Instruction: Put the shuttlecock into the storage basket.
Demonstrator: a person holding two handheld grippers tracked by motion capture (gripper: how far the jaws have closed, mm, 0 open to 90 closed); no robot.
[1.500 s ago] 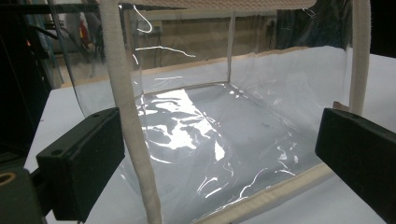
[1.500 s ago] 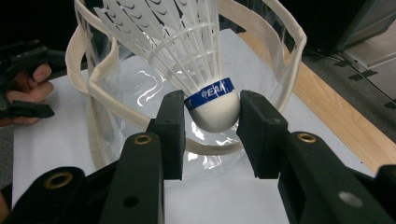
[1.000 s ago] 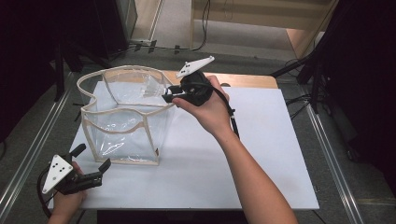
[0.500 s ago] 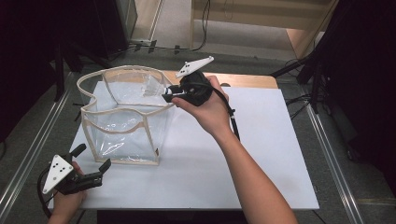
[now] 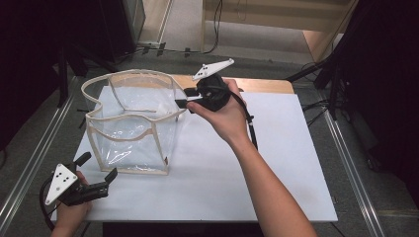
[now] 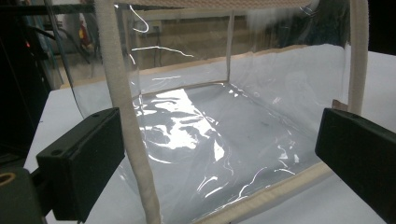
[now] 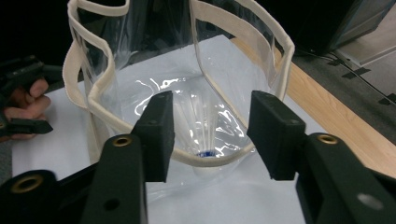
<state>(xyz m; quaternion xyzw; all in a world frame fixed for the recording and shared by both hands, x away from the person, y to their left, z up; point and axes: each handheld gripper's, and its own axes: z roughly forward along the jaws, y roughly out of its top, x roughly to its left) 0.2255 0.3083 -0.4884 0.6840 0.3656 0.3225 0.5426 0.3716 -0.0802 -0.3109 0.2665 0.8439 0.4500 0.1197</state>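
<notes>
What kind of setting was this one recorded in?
Probably a lab or workshop recording station: a white tabletop on a metal-railed frame, cables trailing over the grey floor, and a clear plastic bag as the work piece.

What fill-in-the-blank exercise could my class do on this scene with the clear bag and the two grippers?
1. The see-through bag is edged with trim of a ____ colour.
2. The bag stands on a ____ board.
3. The right gripper is at the bag's ____, jaws apart after opening, the rim between them.
4. The left gripper has its jaws ____, away from the bag.

Missing words: cream; white; rim; open
</notes>
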